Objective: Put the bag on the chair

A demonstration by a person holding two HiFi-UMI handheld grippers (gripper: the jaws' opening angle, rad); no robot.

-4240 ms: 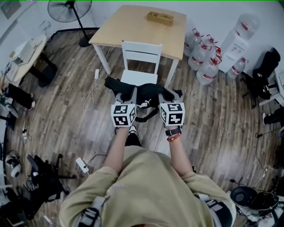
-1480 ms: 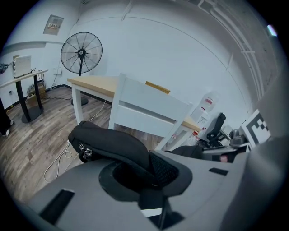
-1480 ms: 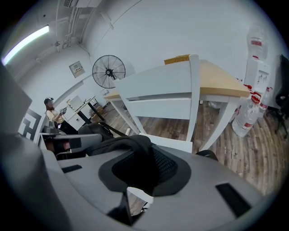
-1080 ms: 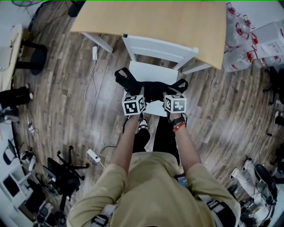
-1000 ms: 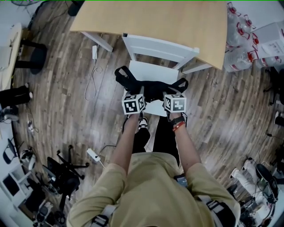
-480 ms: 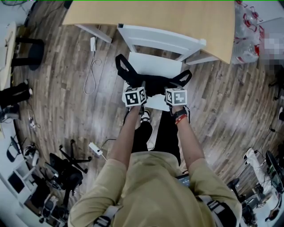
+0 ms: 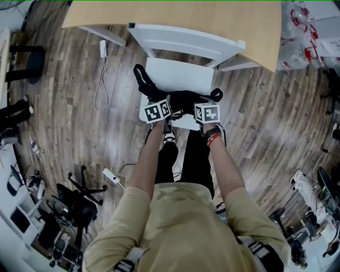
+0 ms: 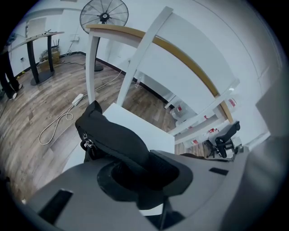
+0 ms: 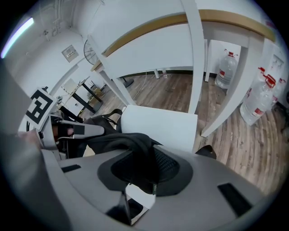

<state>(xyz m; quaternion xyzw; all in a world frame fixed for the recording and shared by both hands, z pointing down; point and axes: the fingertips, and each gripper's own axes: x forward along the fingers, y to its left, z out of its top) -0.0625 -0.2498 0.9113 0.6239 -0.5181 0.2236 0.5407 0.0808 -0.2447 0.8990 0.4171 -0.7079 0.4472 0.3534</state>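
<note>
1. Black fabric makes up the bag (image 7: 183, 100), which stretches across the front part of the white chair (image 7: 178, 77) seat, between the 2 grippers.
2. One end of the bag hangs past the seat's left edge in the head view. Whether its weight fully rests on the seat cannot be told.
3. The left gripper (image 7: 159, 107) points steeply down at the front left of the seat. In the left gripper view its jaws are pinched on a thick fold of the bag (image 8: 113, 135), with a zipper pull showing on the side.
4. The right gripper (image 7: 206, 109) is at the front right of the seat, just beside the other gripper. Its jaws have just been opening a little, yet bag fabric (image 9: 118, 140) is between them and a small tag hangs from it.
5. The chair is pushed up to a wooden table (image 7: 175, 13), its backrest against the table edge.
6. A white cable (image 7: 101, 87) lies on the wood-plank floor left of the chair, and water bottles (image 9: 258, 104) stand to the right of the table.
</note>
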